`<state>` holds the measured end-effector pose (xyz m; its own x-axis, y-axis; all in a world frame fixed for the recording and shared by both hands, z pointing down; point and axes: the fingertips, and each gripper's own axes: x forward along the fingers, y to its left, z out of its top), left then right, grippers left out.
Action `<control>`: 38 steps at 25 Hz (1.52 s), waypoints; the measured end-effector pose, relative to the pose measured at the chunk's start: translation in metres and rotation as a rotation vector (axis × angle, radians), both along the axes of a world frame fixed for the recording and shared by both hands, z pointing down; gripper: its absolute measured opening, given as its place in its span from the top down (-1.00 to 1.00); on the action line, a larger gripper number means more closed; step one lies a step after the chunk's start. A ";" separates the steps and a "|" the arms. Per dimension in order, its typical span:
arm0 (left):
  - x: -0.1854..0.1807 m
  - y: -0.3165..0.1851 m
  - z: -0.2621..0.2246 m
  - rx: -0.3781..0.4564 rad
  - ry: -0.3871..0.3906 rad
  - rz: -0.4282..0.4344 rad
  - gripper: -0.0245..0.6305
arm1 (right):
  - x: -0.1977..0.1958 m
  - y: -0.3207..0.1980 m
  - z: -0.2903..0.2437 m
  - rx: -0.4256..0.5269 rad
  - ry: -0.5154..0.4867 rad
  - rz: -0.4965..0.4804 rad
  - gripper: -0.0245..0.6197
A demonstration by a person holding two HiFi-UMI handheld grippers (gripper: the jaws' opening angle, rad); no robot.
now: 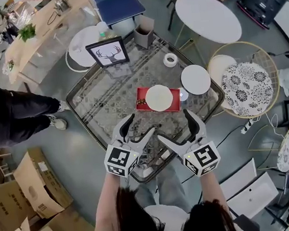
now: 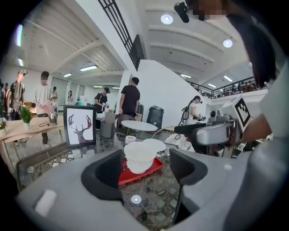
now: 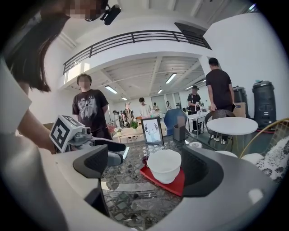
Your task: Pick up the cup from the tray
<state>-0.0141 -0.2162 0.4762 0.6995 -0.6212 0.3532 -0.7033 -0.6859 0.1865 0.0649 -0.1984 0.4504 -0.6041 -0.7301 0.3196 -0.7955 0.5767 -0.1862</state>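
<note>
So the white cup [image 1: 159, 97] is just sitting on the red tray [image 1: 142, 105] around the middle of the glass bench [image 1: 96, 99], with a white plate [image 1: 195, 79] a bit to the right of the tray and a deer picture [image 1: 108, 52] propped up at the far side. Both grippers hang over the near edge of the bench, short of the tray: the left gripper [image 1: 141, 124] has its fingers spread wide with nothing in them, and the right gripper [image 1: 173, 124] is the same, wide open and empty. In each gripper view the cup lines up with the gap between the fingers but sits beyond them, untouched.
</note>
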 end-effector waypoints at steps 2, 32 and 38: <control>0.000 -0.008 0.014 0.004 -0.037 -0.018 -0.09 | 0.000 -0.008 0.014 -0.005 0.023 -0.015 -0.68; 0.008 -0.090 0.096 0.213 -0.197 0.152 0.34 | -0.009 -0.097 0.120 0.048 0.173 -0.106 -0.62; 0.009 -0.097 0.096 0.216 -0.215 0.177 0.63 | -0.010 -0.100 0.121 0.052 0.197 -0.185 -0.51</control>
<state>-0.0048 -0.3130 0.5723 0.7271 -0.5733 0.3776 -0.5772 -0.8083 -0.1159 0.0549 -0.2982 0.5716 -0.6587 -0.6319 0.4085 -0.6938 0.7202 -0.0047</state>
